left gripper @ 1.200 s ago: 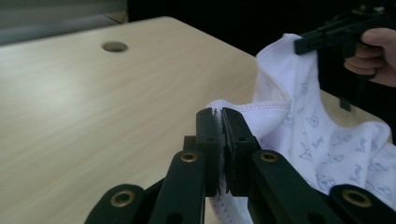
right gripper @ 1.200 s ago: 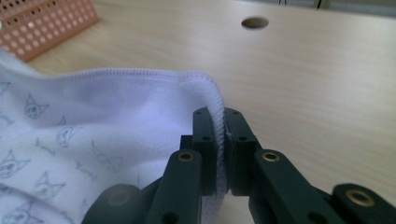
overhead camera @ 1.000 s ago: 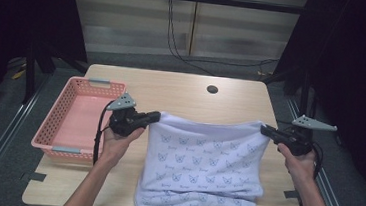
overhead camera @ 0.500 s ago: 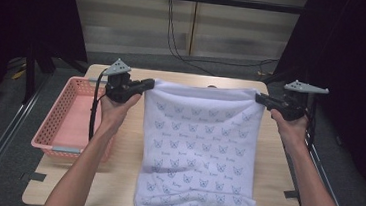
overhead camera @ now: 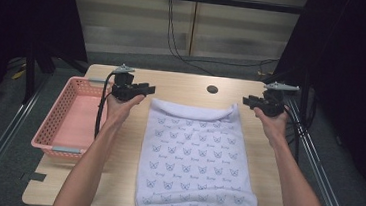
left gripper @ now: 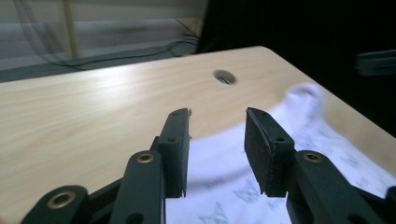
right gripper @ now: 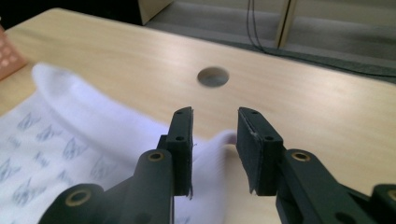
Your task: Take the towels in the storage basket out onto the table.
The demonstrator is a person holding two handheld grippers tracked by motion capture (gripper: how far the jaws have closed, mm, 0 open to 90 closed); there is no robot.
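Two grippers have just let the towel go, so the spreading step looks finished. At the far left a pink basket (overhead camera: 71, 121) sits on the table's (overhead camera: 182, 85) left edge, nothing visible in it. Next comes the left gripper (overhead camera: 144, 88), held just off the towel's (overhead camera: 195, 169) far left corner; its jaws have just been opening and stand partly apart, with nothing between the pads, the cloth lying below and beyond them in the left gripper view. The towel, white with a small repeated print, lies flat down the middle of the table, its far hem a little rolled, its near end hanging over the edge by the person. A round hole (overhead camera: 212, 89) in the tabletop lies beyond the far hem. At the right, the right gripper (overhead camera: 247, 100) hangs just off the far right corner, jaws likewise freshly parted and empty, the corner lying under them in the right gripper view.

Judging by the layout, folding comes next: each gripper would need to drop back onto its corner, pinch a single layer, and carry both corners toward the near end evenly so the edges meet
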